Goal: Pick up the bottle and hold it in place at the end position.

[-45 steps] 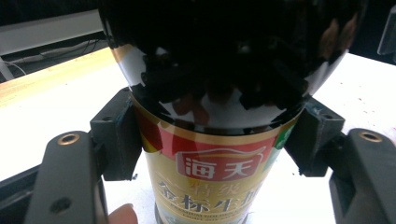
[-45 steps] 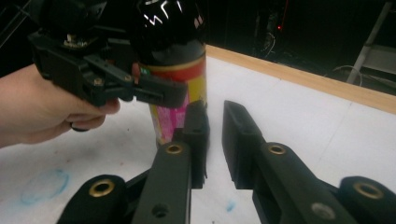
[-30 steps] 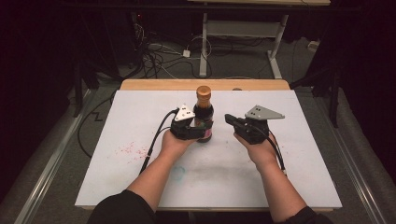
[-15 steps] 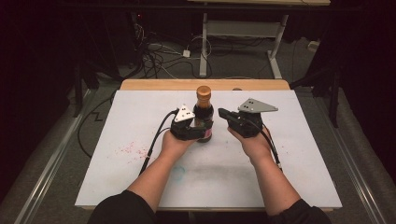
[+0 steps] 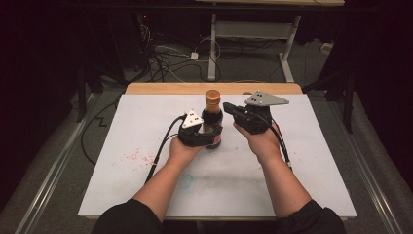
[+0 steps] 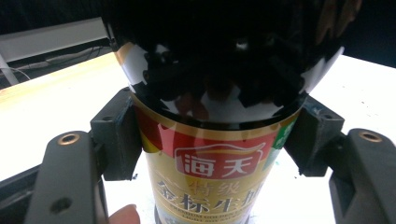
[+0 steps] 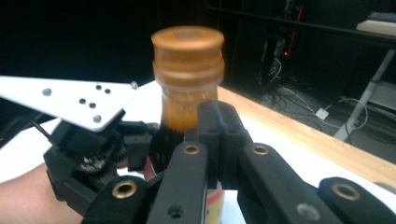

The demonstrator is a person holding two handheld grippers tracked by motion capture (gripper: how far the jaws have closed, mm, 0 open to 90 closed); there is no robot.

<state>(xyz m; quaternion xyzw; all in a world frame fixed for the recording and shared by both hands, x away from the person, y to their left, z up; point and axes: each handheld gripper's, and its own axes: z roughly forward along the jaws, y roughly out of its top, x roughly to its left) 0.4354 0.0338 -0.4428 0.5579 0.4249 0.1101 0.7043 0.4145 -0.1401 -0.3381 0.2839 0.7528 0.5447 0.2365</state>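
Note:
A dark soy sauce bottle [image 5: 213,122] with an orange cap [image 5: 212,95] stands upright on the white table top [image 5: 302,146]. My left gripper [image 5: 207,138] is shut on its lower body, with the jaws pressing the red and gold label [image 6: 210,172] from both sides. My right gripper [image 5: 228,107] is held level at neck height just right of the bottle, its jaws together and holding nothing. In the right gripper view the shut fingertips [image 7: 217,140] sit in front of the neck below the cap [image 7: 188,51]; whether they touch it I cannot tell.
Red specks [image 5: 134,156] mark the table's left part. A wooden strip [image 5: 165,88] runs along the far edge. Beyond it lie floor cables [image 5: 165,53] and a desk frame [image 5: 213,48]. Metal rails flank the table.
My right gripper has moved left and forward, from well right of the bottle to beside its neck. The left gripper and the bottle have stayed put.

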